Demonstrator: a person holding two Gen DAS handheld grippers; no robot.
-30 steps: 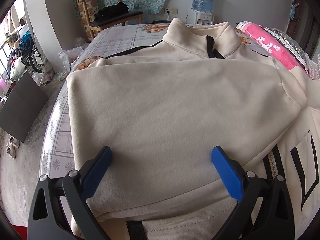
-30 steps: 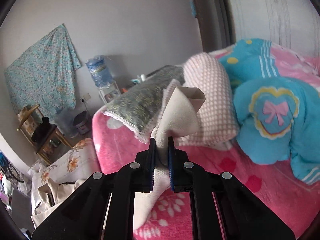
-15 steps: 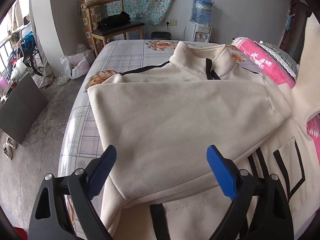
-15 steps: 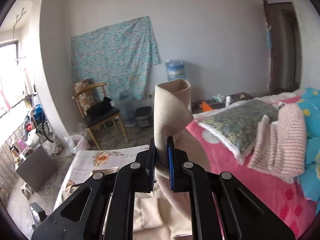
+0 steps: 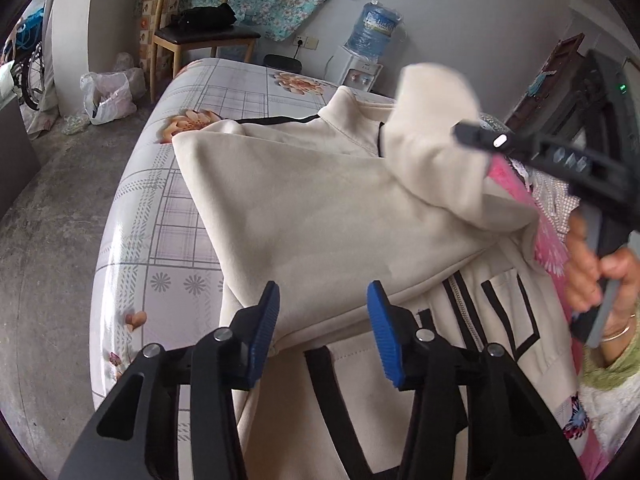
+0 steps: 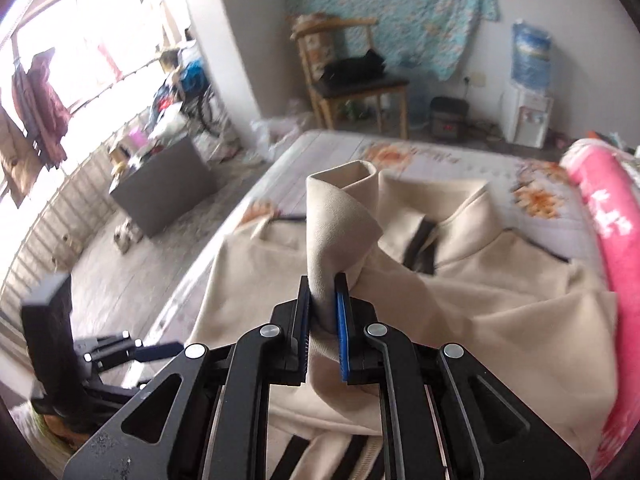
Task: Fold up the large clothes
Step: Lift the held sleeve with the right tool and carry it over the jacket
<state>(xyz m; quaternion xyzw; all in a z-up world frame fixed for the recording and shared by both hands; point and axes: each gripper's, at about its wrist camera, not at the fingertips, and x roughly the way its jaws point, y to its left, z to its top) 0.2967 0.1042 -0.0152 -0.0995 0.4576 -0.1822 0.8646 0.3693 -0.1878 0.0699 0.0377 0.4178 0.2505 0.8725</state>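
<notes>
The jacket is soft, matt cream cloth like fleece, with flat black tape trim and a toothed metal-looking zip. Under it, the bed has a smooth printed cotton sheet. The left tongs are matt black plastic with ribbed blue pads and shiny metal rivets.

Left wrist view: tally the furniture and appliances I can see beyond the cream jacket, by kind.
Wooden chair with dark seat: 1
White water dispenser with blue bottle: 1
Bed with grey checked floral sheet: 1
Total: 3
</notes>
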